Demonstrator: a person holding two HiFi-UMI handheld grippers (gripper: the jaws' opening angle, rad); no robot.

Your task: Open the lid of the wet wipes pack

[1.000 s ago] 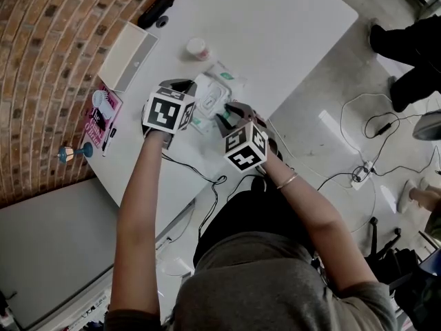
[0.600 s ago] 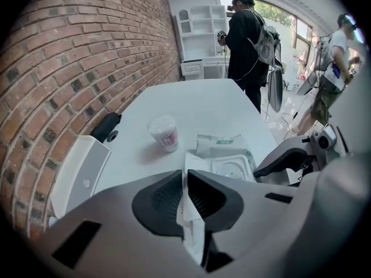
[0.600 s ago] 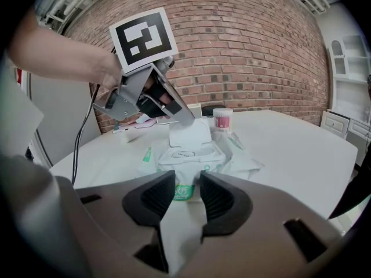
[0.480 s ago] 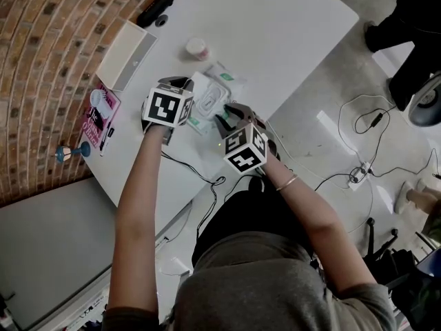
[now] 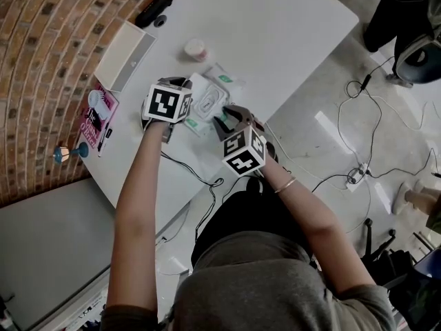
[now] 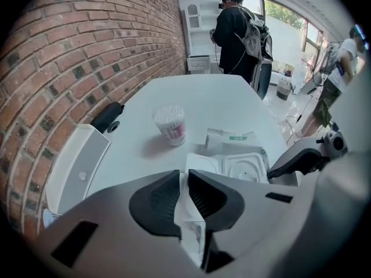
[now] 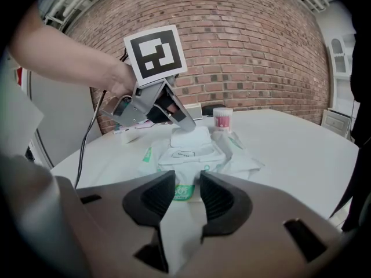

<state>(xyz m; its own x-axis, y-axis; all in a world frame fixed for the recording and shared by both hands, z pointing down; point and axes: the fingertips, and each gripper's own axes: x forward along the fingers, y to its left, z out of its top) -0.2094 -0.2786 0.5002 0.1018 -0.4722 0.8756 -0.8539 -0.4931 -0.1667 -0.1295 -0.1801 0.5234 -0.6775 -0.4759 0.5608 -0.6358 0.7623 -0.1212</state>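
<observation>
The white worktop [image 5: 289,40] carries the pack [image 5: 207,103] near the edge on the person's side, lying flat with its crumpled wrapper spread around it. The right claw [image 7: 186,181] has kept its place at the pack's near end. Its jaws stand wide with that end between them, and I judge that they clamp it to steady the pack. The left claw [image 6: 184,177] has shifted a little away from the person, out over the pack's far side, and its jaws have just been opening. They are now a narrow slit apart, with the edge of the lid [image 7: 189,136] between them but, as far as the left gripper view shows, no longer pinched. The lid is swung back on its hinge and lies tilted just behind the opening, inside face up, and the right gripper view shows the left claw's tip touching its far edge. Where the lid sat, the oval frame is bare and the small seal tab [image 7: 184,153] over the wipes is in plain sight. So the task looks as good as done: the lid is open, the left claw is letting go, and all that seems left is to draw that claw clear without dragging the lid shut again
</observation>
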